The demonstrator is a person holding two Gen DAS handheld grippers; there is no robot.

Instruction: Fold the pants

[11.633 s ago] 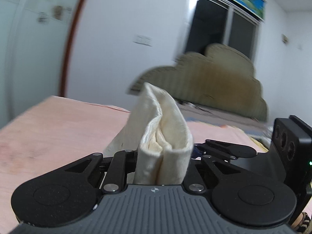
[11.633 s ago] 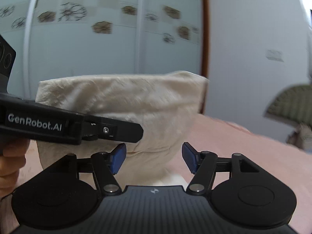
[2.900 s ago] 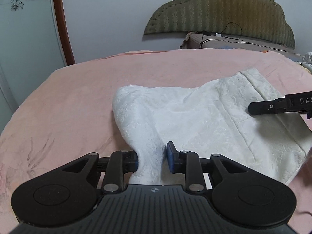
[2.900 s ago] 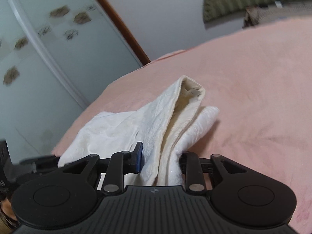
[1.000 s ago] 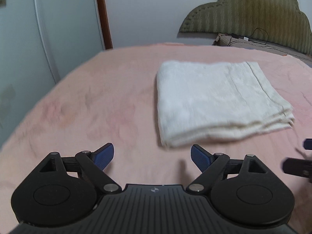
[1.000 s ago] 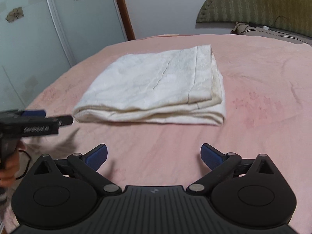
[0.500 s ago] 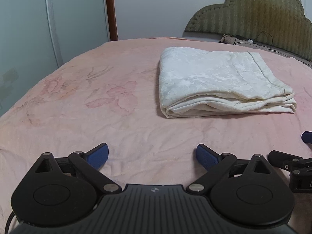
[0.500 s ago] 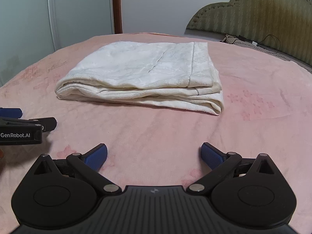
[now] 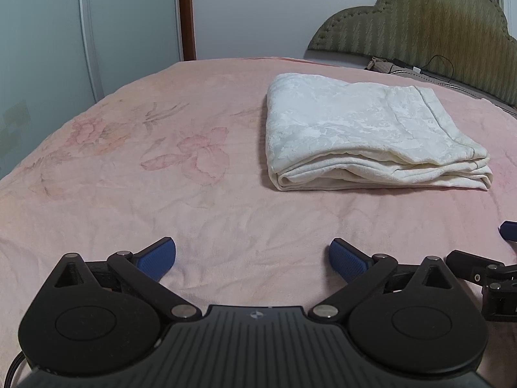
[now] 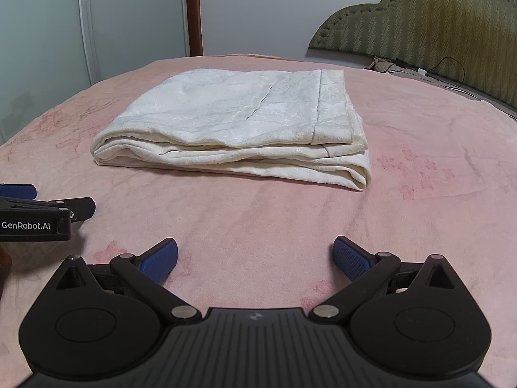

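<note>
- Pink floral bedspread point(image 9: 194, 194) covers the bed; olive padded headboard point(image 9: 436, 22) at far right, pale wardrobe doors point(image 10: 64, 32) with flower decals at far left, a brown door frame between them and the white wall.
- Pants point(image 9: 355, 135), cream-white and textured, lie folded into a flat rectangular stack on the bedspread, several layers showing along the near edge. Left wrist view: stack sits right of centre, far of the tool. Right wrist view: pants point(image 10: 239, 123) sit centre-left, hem band along the right side.
- Left tool point(image 9: 252, 257): jaws have just been opening and now stand spread wide, blue pads apart, only bedspread between them. Near the pants, not touching them.
- Right tool point(image 10: 255, 255): jaws spread wide, nothing between the pads but bedspread; clear of the pants.
- Each tool shows at the edge of the other's view: right tool's fingers at near right, left tool at near left, low over the bedspread.
- Cable lies along the headboard's base, far right.
</note>
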